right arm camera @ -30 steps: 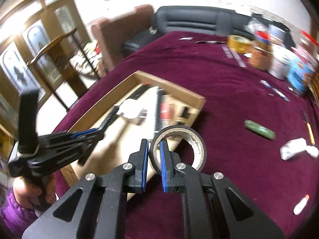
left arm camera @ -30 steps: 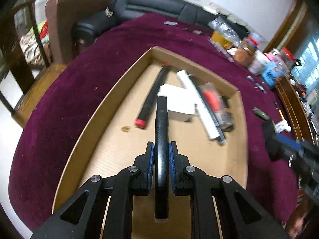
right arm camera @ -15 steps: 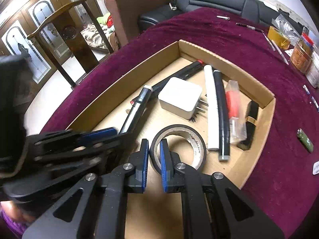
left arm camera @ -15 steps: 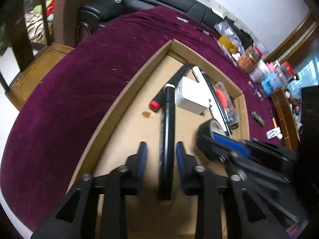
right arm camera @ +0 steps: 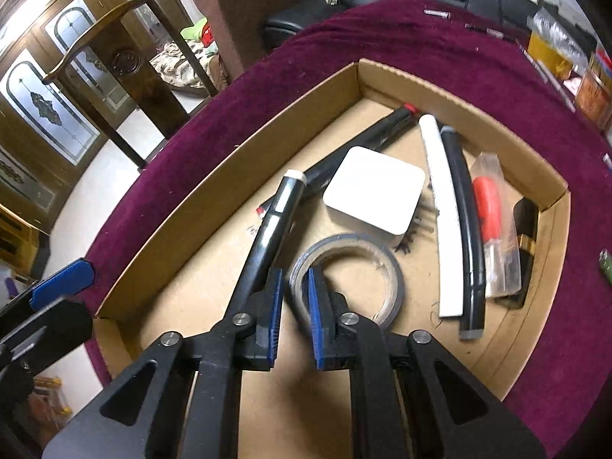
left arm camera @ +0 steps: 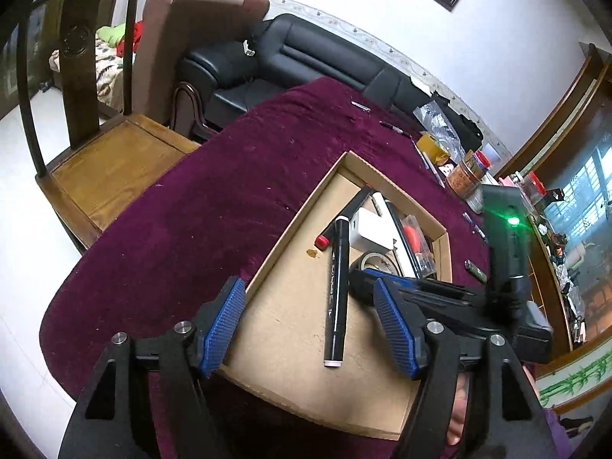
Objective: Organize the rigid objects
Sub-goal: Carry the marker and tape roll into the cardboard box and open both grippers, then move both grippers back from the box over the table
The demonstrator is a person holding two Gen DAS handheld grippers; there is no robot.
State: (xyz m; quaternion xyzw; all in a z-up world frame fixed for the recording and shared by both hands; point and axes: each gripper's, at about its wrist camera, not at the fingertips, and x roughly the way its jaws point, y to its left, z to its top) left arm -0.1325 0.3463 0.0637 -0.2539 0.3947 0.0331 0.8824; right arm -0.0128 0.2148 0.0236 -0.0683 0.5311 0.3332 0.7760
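A shallow cardboard tray (left arm camera: 290, 229) (right arm camera: 237, 153) lies on the purple table. A black marker (left arm camera: 336, 287) (right arm camera: 267, 229) lies loose on the tray floor. My left gripper (left arm camera: 310, 325) is wide open and empty above the tray's near corner. My right gripper (right arm camera: 294, 298) (left arm camera: 382, 290) straddles the rim of a black tape roll (right arm camera: 344, 267) (left arm camera: 376, 262) resting on the tray floor; the jaws are parted a little around the rim. The tray also holds a white square box (right arm camera: 375, 187), white and black sticks and a red-handled tool (right arm camera: 487, 206).
On the purple cloth right of the tray lie a green lighter (left arm camera: 474, 269) and pens. Jars and boxes (left arm camera: 464, 172) crowd the far right edge. A wooden chair (left arm camera: 95, 153) and a black sofa (left arm camera: 306, 61) stand beyond the table.
My left gripper opened, released the black marker into the tray and pulled back. My right gripper lowered the tape roll onto the tray floor and its jaws loosened.
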